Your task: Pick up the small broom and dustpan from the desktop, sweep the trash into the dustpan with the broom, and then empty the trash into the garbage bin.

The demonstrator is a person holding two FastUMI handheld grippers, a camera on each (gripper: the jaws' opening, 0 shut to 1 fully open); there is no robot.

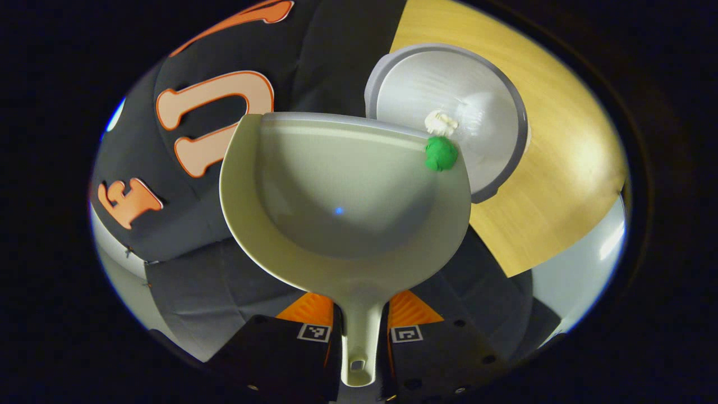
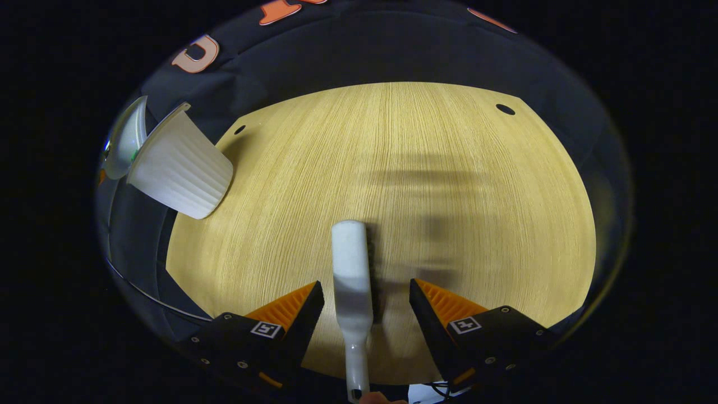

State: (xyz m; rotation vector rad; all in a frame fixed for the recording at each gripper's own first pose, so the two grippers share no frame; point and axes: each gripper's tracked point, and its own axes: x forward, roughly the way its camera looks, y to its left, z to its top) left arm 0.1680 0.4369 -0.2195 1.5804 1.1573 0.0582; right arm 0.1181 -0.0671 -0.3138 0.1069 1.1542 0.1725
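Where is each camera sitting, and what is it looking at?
Left gripper view: rides the left gripper, facing along the pale green plastic dustpan tipped over the white ribbed garbage bin; its fingers clamp the handle.
Right gripper view: rides the right gripper, facing down at the light wooden desktop; open fingers flank the white broom.
Shared: the bin and dustpan.

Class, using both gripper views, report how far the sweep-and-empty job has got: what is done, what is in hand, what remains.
Done: the small white broom lies on the pale wooden desktop between the right hand-held gripper's open fingers. In hand: the left hand-held gripper grips the pale green plastic dustpan, tipped over the white ribbed garbage bin. A white paper wad is inside; a green ball sits at the lip. Left: drop it.
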